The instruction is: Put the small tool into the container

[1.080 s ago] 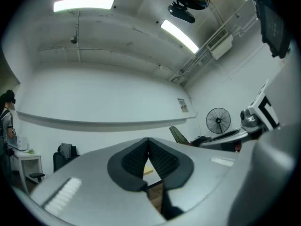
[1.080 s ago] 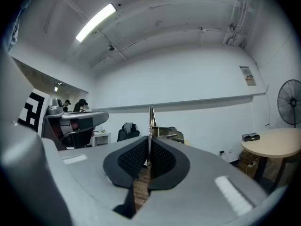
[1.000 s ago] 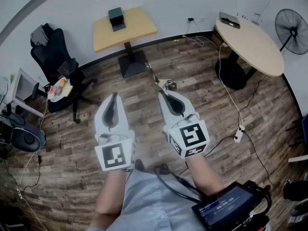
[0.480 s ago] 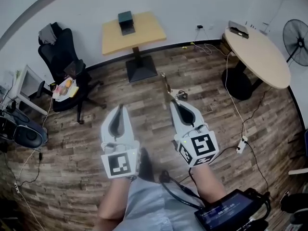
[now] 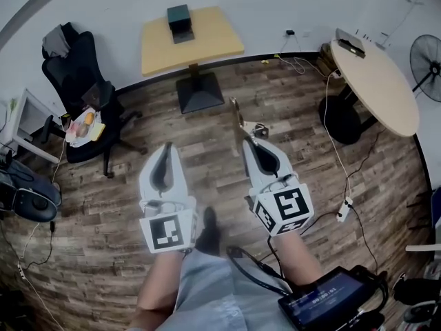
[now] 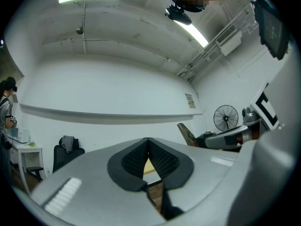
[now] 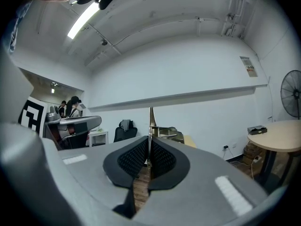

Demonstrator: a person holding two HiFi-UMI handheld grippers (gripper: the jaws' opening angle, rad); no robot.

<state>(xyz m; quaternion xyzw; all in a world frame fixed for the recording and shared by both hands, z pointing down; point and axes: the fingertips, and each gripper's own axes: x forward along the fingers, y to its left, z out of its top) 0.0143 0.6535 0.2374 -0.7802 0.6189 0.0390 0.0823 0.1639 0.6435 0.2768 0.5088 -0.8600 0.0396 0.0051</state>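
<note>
A thin metal tool (image 5: pixel 238 118) sticks forward out of my right gripper (image 5: pixel 249 143), which is shut on it. In the right gripper view the tool (image 7: pixel 150 119) stands as a narrow blade clamped between the black pads (image 7: pixel 161 158). My left gripper (image 5: pixel 165 147) is held beside it at the same height, its pads (image 6: pixel 134 160) meeting at the tips with nothing between them. The container, a small dark green box (image 5: pixel 179 15), sits at the far edge of a square yellow table (image 5: pixel 207 43), well ahead of both grippers.
A black office chair (image 5: pixel 77 67) stands at the left with a cluttered side table (image 5: pixel 83 126) beside it. A round table (image 5: pixel 379 71) and a fan (image 5: pixel 428 47) are at the right. Cables and a power strip (image 5: pixel 342 210) lie on the wooden floor. People stand at a desk (image 7: pixel 70 108).
Both grippers have shifted together across the floor view, side by side. The tool stays clamped in the right one. The square table sits slightly further right in the picture.
</note>
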